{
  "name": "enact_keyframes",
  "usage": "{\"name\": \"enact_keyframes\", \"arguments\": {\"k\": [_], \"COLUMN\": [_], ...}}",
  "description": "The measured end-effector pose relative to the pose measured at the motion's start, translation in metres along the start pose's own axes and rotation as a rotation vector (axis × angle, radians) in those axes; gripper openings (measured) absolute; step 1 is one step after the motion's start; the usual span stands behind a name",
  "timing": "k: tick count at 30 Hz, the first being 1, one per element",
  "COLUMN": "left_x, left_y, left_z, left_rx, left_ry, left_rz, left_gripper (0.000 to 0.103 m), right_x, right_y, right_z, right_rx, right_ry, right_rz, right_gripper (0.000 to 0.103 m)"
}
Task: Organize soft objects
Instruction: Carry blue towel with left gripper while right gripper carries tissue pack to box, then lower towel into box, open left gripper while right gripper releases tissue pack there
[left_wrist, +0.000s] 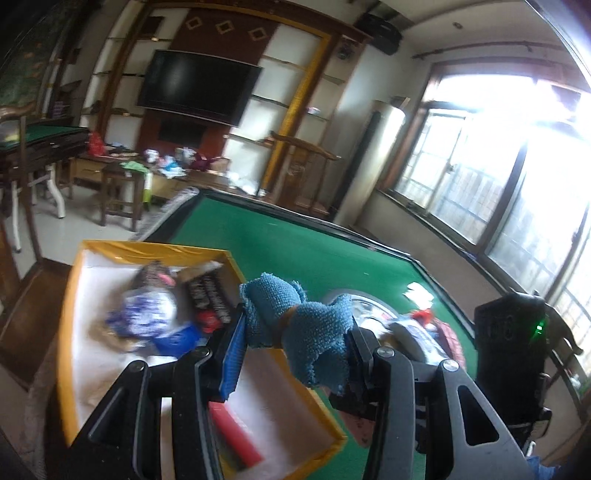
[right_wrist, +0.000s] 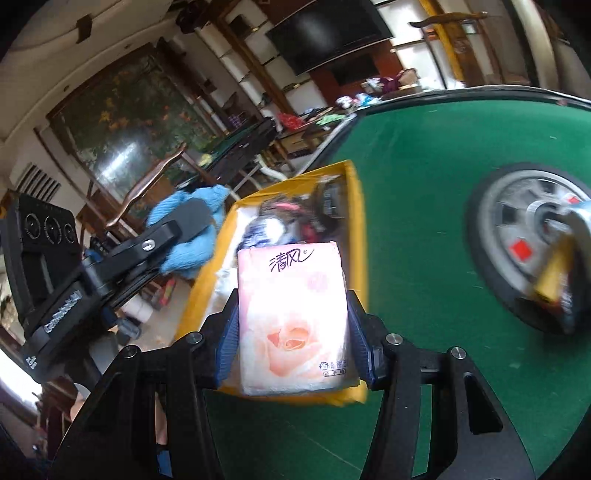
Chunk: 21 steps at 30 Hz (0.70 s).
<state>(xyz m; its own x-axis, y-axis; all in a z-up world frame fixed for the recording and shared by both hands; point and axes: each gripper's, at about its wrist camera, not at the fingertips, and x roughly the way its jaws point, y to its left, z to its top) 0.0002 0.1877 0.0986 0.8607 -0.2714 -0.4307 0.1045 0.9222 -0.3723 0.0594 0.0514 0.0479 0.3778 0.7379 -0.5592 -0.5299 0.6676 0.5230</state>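
Left gripper (left_wrist: 295, 332): jaws clamped on a crumpled blue terry cloth (left_wrist: 295, 325) bound at its middle by a brown band, held in the air above the right wall of an open yellow cardboard box with white lining (left_wrist: 66, 332). Right gripper (right_wrist: 293, 325): jaws clamped on the two sides of a pink soft-pack of tissues printed with a rose (right_wrist: 293, 317), held upright over the near end of the same yellow box (right_wrist: 358, 221).

Box contents: a blurred heap of soft items, among them a blue-and-white bundle (left_wrist: 147, 314), a dark printed packet (left_wrist: 207, 295) and a red roll (left_wrist: 236, 435) near the left gripper.

The box rests on the left part of a green felt table (left_wrist: 295, 240). A round silver centre hub (right_wrist: 517, 229) is set into the felt to the right of the box, with blurred packets lying on it.
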Motion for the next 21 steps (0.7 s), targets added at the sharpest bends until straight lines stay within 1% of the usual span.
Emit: {"name": "enact_keyframes", "arguments": {"k": [3,5,7,9,12,21], "left_x": [-0.003,0.000,0.009,0.017,0.028,0.030], "left_y": [0.021,0.034,0.042,0.045,0.045,0.049], "left_z": [0.000,-0.003,-0.006,-0.009,-0.013,-0.020], "left_rx": [-0.024,-0.035,-0.043,-0.040,-0.009,-0.001], "left_ry": [-0.001,0.015,0.054,0.084,0.129,0.160], "left_rz": [0.077,0.134,0.188,0.216,0.270,0.291], "left_gripper": [0.046,0.046,0.046,0.047,0.047,0.047], "right_x": [0.024,0.041,0.054,0.062,0.067,0.074], "right_y": [0.017,0.025,0.027,0.027,0.020,0.031], "right_z": [-0.002,-0.007,-0.009,-0.010,-0.012,-0.023], "right_rx": [-0.037,-0.070,-0.094,-0.109,-0.106,-0.203], "right_ry": [0.035,0.066,0.090,0.111,0.133,0.141], "right_rz": [-0.029,-0.073,-0.122,-0.161,-0.174,-0.209], "right_gripper": [0.053,0.053,0.053,0.053,0.053,0.054]}}
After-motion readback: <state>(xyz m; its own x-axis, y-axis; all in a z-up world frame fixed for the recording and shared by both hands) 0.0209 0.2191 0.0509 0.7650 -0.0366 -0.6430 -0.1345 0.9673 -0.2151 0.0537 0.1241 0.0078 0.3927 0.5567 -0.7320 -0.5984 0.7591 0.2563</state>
